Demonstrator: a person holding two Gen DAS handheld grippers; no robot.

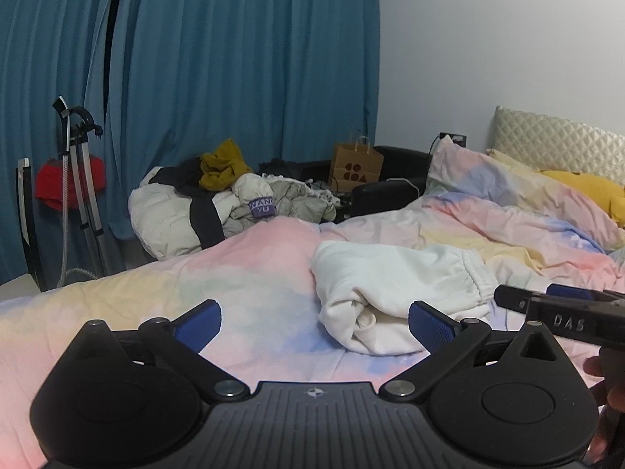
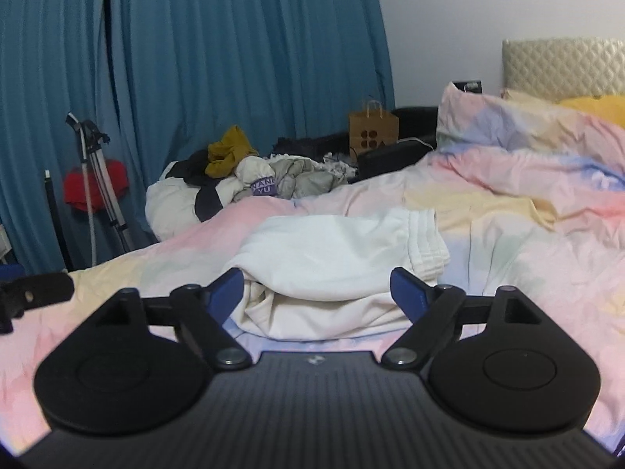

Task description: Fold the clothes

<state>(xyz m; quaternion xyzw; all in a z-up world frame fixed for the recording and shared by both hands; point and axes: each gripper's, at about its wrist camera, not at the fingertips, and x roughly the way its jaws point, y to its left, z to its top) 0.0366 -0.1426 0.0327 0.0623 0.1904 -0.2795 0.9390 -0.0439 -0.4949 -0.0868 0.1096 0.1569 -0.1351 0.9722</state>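
- White garment (image 1: 394, 293): one, a soft cream piece with a gathered elastic band at its 3 o'clock end, lying bunched and partly folded on the pastel duvet (image 1: 195, 297); in the right wrist view it (image 2: 332, 262) sits just ahead of the gripper, at 12 o'clock from the camera.
- Grippers: two, each with two blue-padded fingers.
- Left gripper (image 1: 314, 324): jaws spread wide, holding nothing. The garment's near corner lies just beside the right-hand pad (image 1: 429, 328), at about 1 o'clock; whether it touches cannot be told. The other pad is over bare duvet.
- Right gripper (image 2: 316, 293): jaws spread wide, with the near folded edge of the garment lying between the pads (image 2: 226, 293); nothing is pinched. In the left wrist view this gripper (image 1: 562, 305) comes in from 3 o'clock, close to the elastic band.
- Laundry pile (image 1: 230, 203): one heap at 11 o'clock beyond the bed, pale quilted items with one mustard-yellow piece (image 1: 222, 168) on top.
- Paper bag (image 1: 357, 168): one, brown, at 12 o'clock against the blue curtain (image 1: 234, 58).
- Pillows: one pastel (image 1: 488, 172) and one yellow (image 1: 586, 189), at 2 o'clock by the quilted headboard (image 1: 554, 136).
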